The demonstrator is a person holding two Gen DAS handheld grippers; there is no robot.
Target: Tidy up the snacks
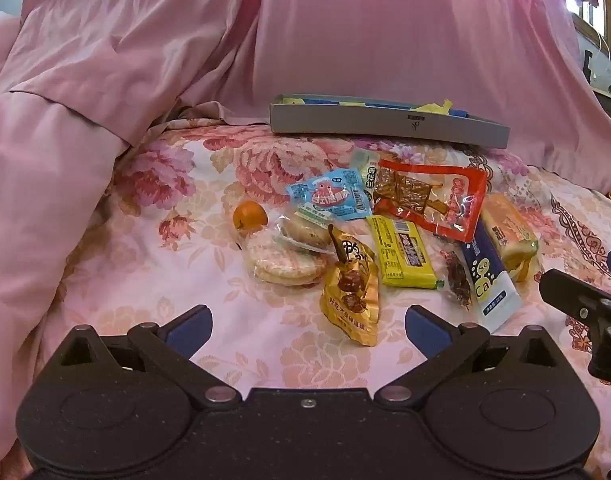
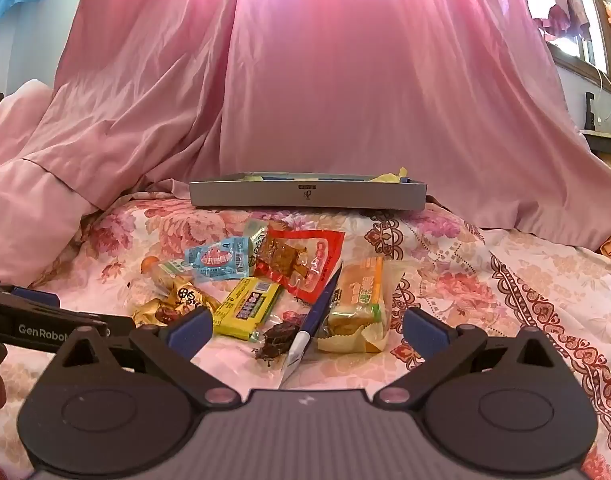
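Note:
A pile of snacks lies on the floral bedspread [image 1: 125, 280]. In the left wrist view I see a small orange [image 1: 249, 215], rice crackers [image 1: 283, 266], a gold packet [image 1: 351, 292], a yellow bar [image 1: 401, 252], a light blue packet [image 1: 329, 196], a red packet [image 1: 429, 200], a blue-white sachet [image 1: 491, 280] and a wrapped cake [image 1: 509, 232]. A grey tray [image 1: 385, 122] stands behind them and also shows in the right wrist view [image 2: 305, 196]. My left gripper [image 1: 308, 326] is open just before the gold packet. My right gripper [image 2: 305, 330] is open, with the blue-white sachet [image 2: 311, 320] and the wrapped cake [image 2: 355, 304] between its fingers.
A pink quilt [image 1: 65, 100] is heaped at the left and back. The tray holds some yellow and blue wrappers [image 1: 437, 106]. A window [image 2: 585, 48] and shelf are at the far right. A dark dried snack [image 2: 277, 338] lies by the sachet.

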